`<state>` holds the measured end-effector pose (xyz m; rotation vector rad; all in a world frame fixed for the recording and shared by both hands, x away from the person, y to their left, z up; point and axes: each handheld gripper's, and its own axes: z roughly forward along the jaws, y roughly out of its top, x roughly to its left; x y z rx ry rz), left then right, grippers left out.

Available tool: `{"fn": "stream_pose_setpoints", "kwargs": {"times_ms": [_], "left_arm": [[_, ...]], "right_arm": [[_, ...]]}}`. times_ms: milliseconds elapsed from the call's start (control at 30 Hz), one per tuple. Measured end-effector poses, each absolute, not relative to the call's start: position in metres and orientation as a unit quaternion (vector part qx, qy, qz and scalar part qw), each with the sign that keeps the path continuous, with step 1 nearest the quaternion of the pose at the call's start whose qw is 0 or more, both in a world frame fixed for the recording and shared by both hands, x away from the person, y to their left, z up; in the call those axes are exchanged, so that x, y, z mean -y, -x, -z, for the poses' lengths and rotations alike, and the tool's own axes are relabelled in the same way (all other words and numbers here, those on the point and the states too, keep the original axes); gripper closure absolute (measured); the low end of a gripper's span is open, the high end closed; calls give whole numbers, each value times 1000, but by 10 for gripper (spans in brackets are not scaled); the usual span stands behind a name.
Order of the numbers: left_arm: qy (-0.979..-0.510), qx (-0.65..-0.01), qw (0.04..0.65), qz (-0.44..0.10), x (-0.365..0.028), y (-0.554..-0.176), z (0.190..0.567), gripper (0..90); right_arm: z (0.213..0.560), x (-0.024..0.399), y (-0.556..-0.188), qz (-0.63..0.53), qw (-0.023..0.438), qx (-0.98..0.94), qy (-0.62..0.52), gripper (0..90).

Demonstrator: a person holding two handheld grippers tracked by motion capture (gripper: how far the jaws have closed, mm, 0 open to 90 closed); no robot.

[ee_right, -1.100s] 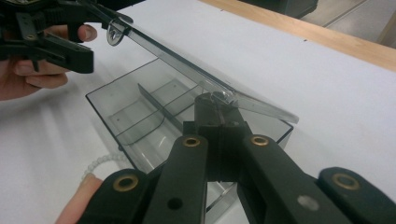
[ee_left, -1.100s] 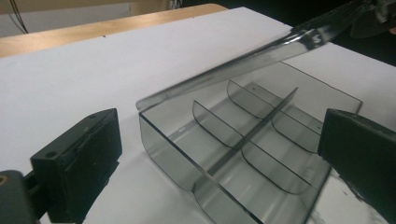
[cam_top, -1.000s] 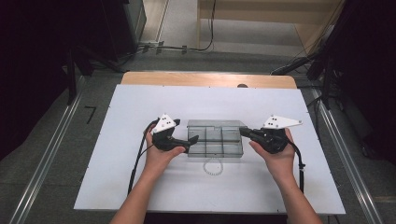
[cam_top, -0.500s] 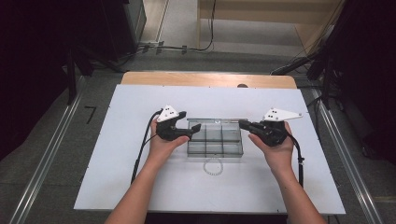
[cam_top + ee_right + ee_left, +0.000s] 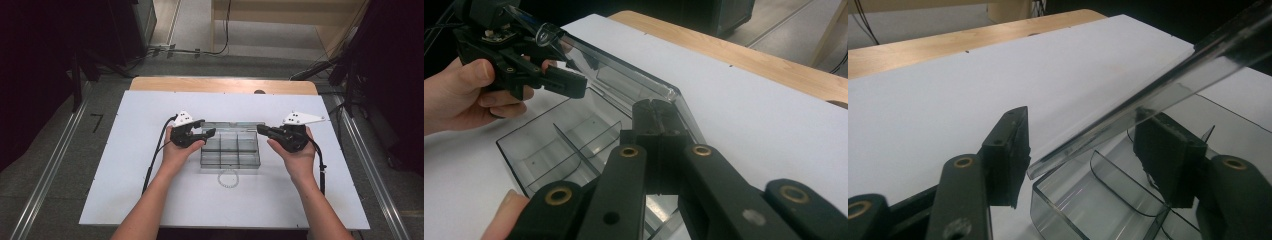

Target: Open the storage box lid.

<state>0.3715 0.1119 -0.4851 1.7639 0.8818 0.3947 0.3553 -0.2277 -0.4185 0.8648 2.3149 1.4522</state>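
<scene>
Lid [image 5: 624, 82] raising on clear box [image 5: 230, 152] near desk centre: right gripper [image 5: 655, 111] pinches lid, left gripper [image 5: 1083, 150] gapes astride its edge; should lift evenly.

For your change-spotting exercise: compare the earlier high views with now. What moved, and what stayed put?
Both grippers moved away from the person, left gripper and right gripper, now at the box's far corners, and the clear lid stands raised. The compartment box and bead bracelet stayed in place.
</scene>
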Motion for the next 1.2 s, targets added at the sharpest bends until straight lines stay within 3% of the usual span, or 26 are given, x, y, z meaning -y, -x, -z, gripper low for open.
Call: {"fn": "stream_pose_setpoints", "kwargs": {"times_ms": [367, 467, 600, 733, 833, 967, 1067, 1200], "left_arm": [[-743, -368, 534, -167, -112, -374, 482, 517], [-739, -368, 540, -162, -113, -375, 482, 529], [-735, -370, 545, -158, -114, -377, 483, 541], [-730, -376, 550, -154, -115, -378, 483, 556], [-726, -380, 553, -150, -115, -379, 483, 563], [-722, -385, 555, -148, -115, -381, 483, 570], [-720, -387, 557, -144, -116, -381, 483, 576], [-718, -391, 558, -141, -117, -383, 483, 587]], "right_arm": [[426, 238, -355, -506, 120, -798, -305, 868], [431, 246, -355, -514, 111, -793, -308, 776], [434, 253, -359, -520, 102, -787, -316, 561], [434, 253, -366, -535, 95, -769, -336, 258], [437, 247, -375, -536, 64, -774, -331, 0], [442, 240, -385, -530, 79, -769, -349, 0], [447, 239, -397, -535, 60, -765, -354, 0], [456, 233, -409, -524, 53, -768, -363, 146]]}}
